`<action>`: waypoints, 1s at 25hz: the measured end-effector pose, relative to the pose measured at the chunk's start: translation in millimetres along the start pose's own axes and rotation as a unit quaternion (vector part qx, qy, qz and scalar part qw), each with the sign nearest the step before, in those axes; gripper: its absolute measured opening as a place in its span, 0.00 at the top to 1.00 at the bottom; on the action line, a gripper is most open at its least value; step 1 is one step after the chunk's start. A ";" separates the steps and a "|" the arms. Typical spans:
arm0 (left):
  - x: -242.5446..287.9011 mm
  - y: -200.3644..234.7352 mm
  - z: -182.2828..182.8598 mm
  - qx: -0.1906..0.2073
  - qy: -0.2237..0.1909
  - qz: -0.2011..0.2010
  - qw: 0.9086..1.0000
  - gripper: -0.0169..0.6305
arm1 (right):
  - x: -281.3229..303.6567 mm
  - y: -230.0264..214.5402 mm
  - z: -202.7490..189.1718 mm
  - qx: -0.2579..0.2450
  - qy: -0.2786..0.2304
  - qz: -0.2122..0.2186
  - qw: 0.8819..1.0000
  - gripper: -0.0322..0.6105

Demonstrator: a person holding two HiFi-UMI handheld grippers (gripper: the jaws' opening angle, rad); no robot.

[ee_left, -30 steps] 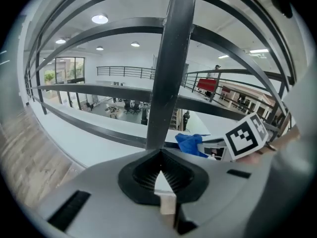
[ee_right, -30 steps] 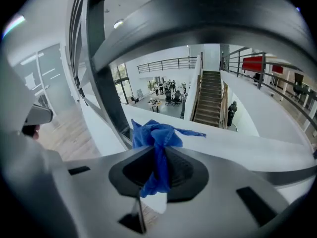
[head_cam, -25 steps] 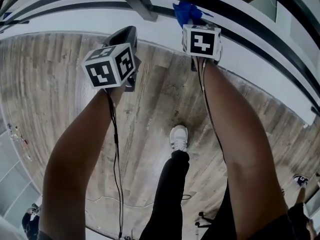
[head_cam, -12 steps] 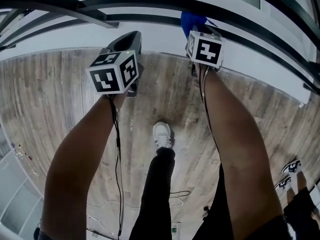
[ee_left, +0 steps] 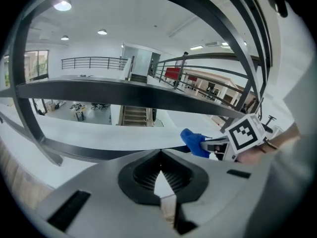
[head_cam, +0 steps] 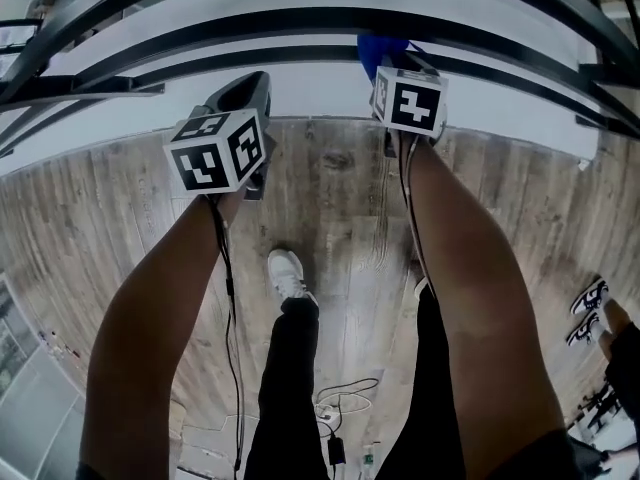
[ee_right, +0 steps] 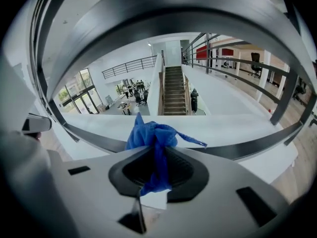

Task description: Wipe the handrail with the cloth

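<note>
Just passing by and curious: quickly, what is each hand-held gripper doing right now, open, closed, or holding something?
Left hand-held gripper: closed, nothing between its jaws.
Right hand-held gripper: closed on the crumpled blue fabric cloth.

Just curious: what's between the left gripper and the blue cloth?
Nothing: the head view shows only floor and white ledge beyond the gap from left gripper to cloth.

I see a grey-brown wooden plank floor (head_cam: 330,168) below me; a thin dark looped cable (head_cam: 345,388) lies on it, near a white sneaker (head_cam: 286,271).
</note>
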State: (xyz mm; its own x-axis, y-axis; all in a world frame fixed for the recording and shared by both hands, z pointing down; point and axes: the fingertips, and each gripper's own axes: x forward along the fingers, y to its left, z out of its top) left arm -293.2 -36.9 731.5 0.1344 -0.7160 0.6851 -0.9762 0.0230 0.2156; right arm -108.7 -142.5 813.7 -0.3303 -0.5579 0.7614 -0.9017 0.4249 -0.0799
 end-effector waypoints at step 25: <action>159.5 -373.9 24.5 0.085 0.046 -0.108 0.989 0.97 | -79.1 -445.2 -29.4 0.133 -0.001 -0.080 0.988 0.84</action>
State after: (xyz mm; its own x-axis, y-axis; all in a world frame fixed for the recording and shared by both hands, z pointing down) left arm 89.1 -176.8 743.2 0.3506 -0.6245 0.6979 -0.9364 -0.2464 0.2500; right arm 327.1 -266.5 807.9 -0.1771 -0.6043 0.7768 -0.9839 0.1277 -0.1250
